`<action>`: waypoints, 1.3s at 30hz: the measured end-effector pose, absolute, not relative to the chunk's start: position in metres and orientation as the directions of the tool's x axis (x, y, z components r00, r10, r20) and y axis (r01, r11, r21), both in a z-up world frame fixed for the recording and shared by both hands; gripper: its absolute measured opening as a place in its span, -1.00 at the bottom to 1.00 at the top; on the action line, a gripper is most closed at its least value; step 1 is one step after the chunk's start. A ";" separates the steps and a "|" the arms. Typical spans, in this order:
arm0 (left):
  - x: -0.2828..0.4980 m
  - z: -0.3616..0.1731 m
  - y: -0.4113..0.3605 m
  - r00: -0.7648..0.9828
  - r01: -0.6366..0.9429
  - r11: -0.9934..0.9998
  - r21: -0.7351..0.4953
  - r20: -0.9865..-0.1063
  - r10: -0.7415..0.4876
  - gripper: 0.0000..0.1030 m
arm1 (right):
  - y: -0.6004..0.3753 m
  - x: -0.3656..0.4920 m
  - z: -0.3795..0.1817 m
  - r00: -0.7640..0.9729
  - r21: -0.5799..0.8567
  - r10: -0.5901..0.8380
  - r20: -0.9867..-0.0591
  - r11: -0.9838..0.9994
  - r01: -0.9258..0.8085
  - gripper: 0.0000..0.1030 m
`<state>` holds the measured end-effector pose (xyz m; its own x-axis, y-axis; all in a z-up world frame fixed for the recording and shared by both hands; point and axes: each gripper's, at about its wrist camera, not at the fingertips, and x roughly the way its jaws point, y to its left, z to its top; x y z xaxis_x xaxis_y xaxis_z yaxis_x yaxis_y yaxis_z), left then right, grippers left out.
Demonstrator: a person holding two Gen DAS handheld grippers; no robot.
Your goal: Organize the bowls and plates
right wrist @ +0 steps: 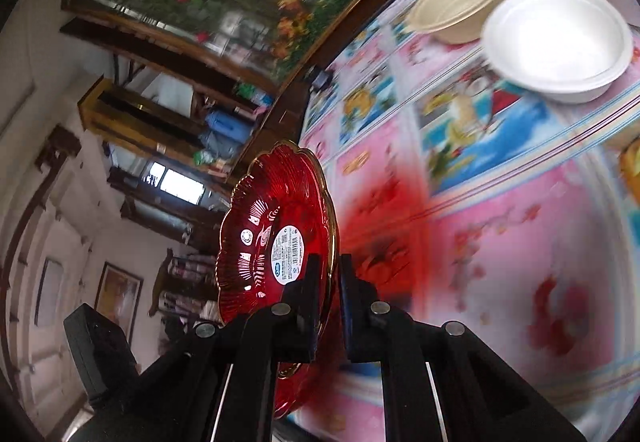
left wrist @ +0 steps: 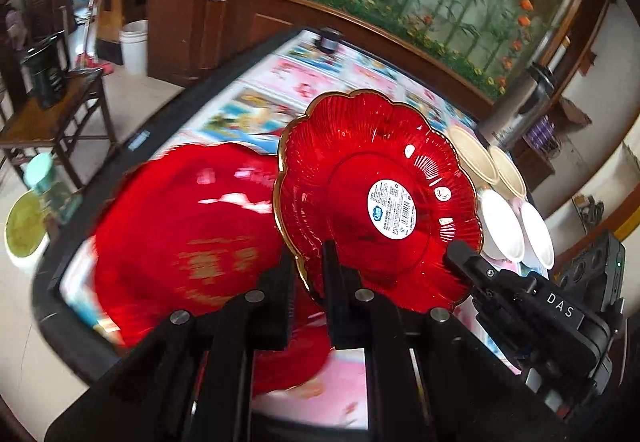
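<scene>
A small red scalloped glass plate (left wrist: 376, 202) with a gold rim and a white label is held up on edge above the table. My left gripper (left wrist: 308, 274) is shut on its lower rim. My right gripper (right wrist: 326, 282) is shut on the rim of the same plate (right wrist: 276, 230), and its body shows in the left wrist view (left wrist: 532, 302) at the plate's right edge. A larger red plate (left wrist: 184, 238) lies on the table behind and left. Two beige bowls (right wrist: 460, 4) and two white bowls (right wrist: 556, 42) stand at the far right.
The table (right wrist: 500, 226) has a pink and blue picture cloth and a dark rim (left wrist: 60, 306). A steel flask (left wrist: 520, 106) stands behind the bowls. A wooden cabinet (left wrist: 200, 26) and a side table (left wrist: 52, 114) stand beyond the table.
</scene>
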<state>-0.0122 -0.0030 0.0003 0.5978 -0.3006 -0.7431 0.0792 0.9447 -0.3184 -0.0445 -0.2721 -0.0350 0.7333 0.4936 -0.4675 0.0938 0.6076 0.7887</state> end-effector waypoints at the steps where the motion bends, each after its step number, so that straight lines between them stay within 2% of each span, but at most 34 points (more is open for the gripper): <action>1: -0.015 0.000 0.005 0.600 0.069 0.945 -0.319 -0.744 -0.295 -0.80 | -0.265 -0.045 -0.035 0.726 0.787 0.503 -0.469 0.611 0.085 -0.83; 9: -0.018 -0.021 0.057 0.579 -0.006 0.949 -0.316 -0.775 -0.254 -0.80 | -0.195 -0.038 -0.039 0.640 0.729 0.545 -0.542 0.684 0.035 -0.83; 18: -0.010 -0.042 0.071 0.516 -0.024 0.951 -0.308 -0.819 -0.252 -0.78 | -0.167 -0.025 -0.062 0.569 0.663 0.516 -0.640 0.745 0.072 -0.82; 30: -0.004 -0.045 0.076 0.475 0.002 0.963 -0.268 -0.848 -0.237 -0.72 | -0.149 -0.023 -0.055 0.574 0.543 0.428 -0.698 0.839 0.036 -0.77; 33: -0.003 -0.041 0.077 0.479 -0.005 0.978 -0.206 -0.860 -0.179 -0.68 | -0.147 -0.023 -0.054 0.575 0.532 0.419 -0.702 0.846 0.033 -0.75; 39: -0.001 -0.030 0.090 0.505 -0.021 0.975 -0.219 -0.845 -0.179 -0.60 | -0.153 -0.017 -0.052 0.580 0.520 0.398 -0.711 0.853 0.052 -0.70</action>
<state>-0.0008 0.0900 -0.0300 0.5045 -0.1788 -0.8447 -0.0214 0.9754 -0.2192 -0.0170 -0.1529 -0.0519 0.5802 0.3980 -0.7106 0.0517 0.8527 0.5198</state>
